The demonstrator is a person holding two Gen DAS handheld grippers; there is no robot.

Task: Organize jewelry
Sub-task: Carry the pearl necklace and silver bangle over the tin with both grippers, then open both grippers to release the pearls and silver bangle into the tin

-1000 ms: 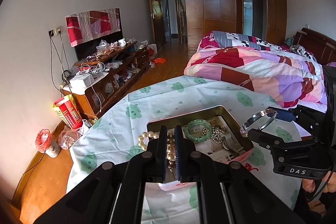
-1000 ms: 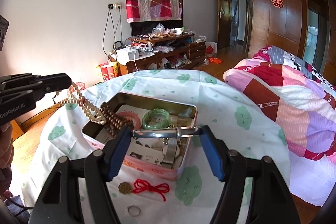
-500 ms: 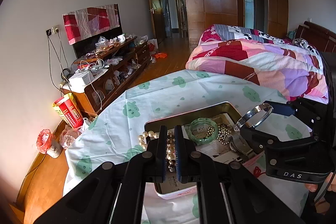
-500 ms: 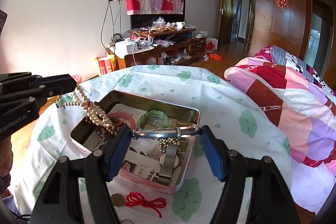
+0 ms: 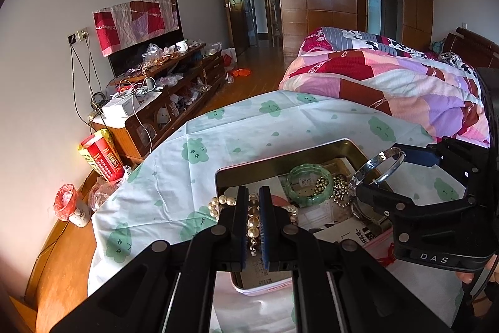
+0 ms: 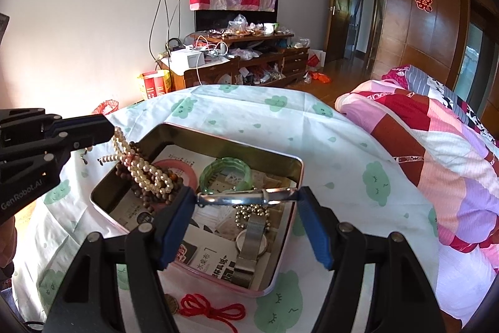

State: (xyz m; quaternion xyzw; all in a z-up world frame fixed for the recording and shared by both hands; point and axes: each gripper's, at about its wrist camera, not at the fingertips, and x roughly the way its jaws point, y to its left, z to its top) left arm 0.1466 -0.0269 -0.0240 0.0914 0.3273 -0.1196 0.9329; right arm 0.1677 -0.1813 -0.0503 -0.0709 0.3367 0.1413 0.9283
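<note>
An open metal tin (image 6: pixel 282 159) (image 5: pixel 352 145) sits on the cloud-print cloth. It holds a green bangle (image 6: pixel 224 169) (image 5: pixel 307 181), a silver watch (image 6: pixel 251 242), a gold bead chain (image 5: pixel 338 186) and brown beads (image 6: pixel 140 194). My left gripper (image 5: pixel 253 208) (image 6: pixel 109 130) is shut on a pearl necklace (image 5: pixel 252 220) (image 6: pixel 140 167), which hangs down into the tin's left side. My right gripper (image 6: pixel 246 198) (image 5: pixel 382 169) is shut on a silver bangle (image 6: pixel 246 198) (image 5: pixel 382 167) and holds it above the tin.
A red cord with a coin (image 6: pixel 209 309) lies on the cloth in front of the tin. A bed with a patchwork quilt (image 6: pixel 436 139) stands to the right. A cluttered wooden TV cabinet (image 6: pixel 237 58) stands against the far wall.
Both grippers have come lower and closer over the tin. The pearl necklace now hangs further into the tin. The silver bangle stays gripped above it.
</note>
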